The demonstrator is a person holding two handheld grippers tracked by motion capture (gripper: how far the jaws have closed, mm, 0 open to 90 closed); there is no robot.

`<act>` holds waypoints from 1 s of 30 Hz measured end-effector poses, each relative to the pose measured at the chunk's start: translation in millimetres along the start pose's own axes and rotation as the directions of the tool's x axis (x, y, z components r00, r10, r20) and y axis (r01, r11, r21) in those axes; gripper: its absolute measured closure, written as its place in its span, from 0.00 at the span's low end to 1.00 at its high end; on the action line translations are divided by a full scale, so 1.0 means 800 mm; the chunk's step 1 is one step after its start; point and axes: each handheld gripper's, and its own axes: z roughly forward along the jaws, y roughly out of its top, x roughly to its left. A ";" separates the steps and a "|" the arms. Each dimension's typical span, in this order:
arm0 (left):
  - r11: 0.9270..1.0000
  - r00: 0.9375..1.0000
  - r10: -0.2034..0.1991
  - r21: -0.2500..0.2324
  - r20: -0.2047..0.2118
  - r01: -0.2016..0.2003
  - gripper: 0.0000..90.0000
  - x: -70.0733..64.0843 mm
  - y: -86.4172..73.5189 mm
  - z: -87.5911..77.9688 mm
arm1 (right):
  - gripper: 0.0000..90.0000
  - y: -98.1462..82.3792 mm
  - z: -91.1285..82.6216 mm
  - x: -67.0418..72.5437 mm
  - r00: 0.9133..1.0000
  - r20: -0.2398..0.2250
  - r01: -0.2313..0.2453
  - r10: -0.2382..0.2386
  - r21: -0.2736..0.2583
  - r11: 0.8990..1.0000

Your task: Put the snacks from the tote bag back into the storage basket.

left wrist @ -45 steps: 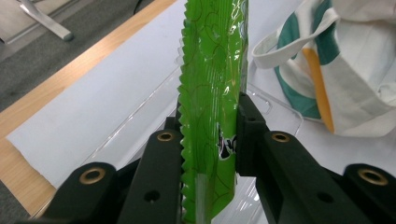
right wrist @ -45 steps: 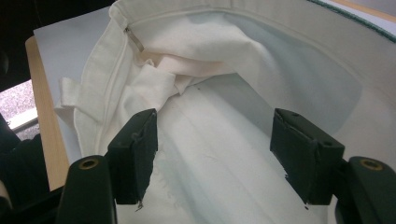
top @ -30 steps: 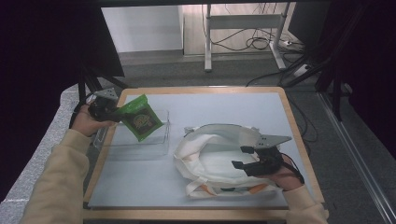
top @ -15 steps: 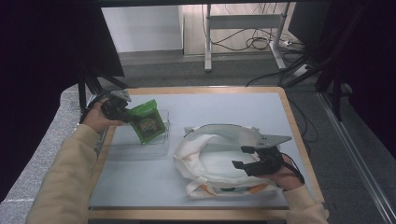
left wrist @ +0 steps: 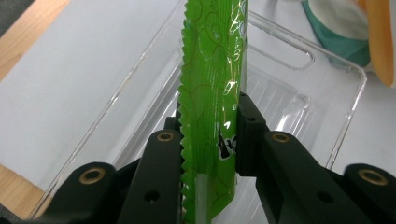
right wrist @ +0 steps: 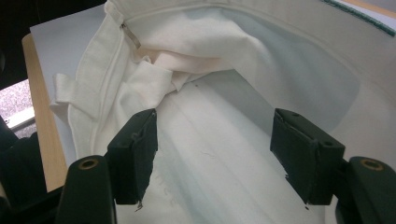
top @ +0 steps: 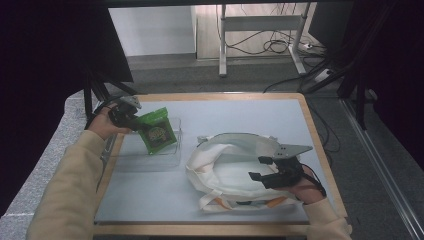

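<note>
A green snack packet (top: 157, 132) hangs upright over a clear plastic tray (top: 150, 162) at the table's left. My left gripper (top: 132, 120) is shut on the packet's upper edge. In the left gripper view the packet (left wrist: 212, 93) is pinched between the two black jaws of the left gripper (left wrist: 210, 126), with the tray (left wrist: 299, 60) below it. A white cloth bag (top: 225, 170) lies to the right of the tray with its mouth spread. My right gripper (top: 260, 168) stands open at the bag's right side. In the right gripper view the right gripper (right wrist: 215, 140) has nothing pinched, and the bag's lining (right wrist: 233, 70) lies beyond it.
The grey table top (top: 240, 115) has a wooden rim (top: 320, 145). Orange handles (top: 272, 202) of the bag show at its near edge. Beyond the table are a desk frame and cables on the floor (top: 280, 47).
My left gripper has carried the green packet a little to the right, over the clear tray, and the packet now hangs more upright. The right gripper has not moved.
</note>
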 end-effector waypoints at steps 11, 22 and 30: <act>1.000 0.999 0.030 0.005 -0.031 -0.030 0.81 0.003 0.027 0.020 | 0.35 0.001 -0.001 0.000 1.000 -0.001 0.000 0.000 0.000 1.000; 0.999 0.995 0.051 -0.013 -0.084 -0.053 0.76 0.004 0.028 0.027 | 0.35 0.001 -0.001 0.000 1.000 -0.001 0.002 -0.002 0.001 1.000; 0.996 0.990 0.065 -0.058 -0.128 -0.072 0.63 0.003 0.029 0.019 | 0.35 0.001 -0.001 0.000 1.000 -0.001 0.002 -0.002 0.002 1.000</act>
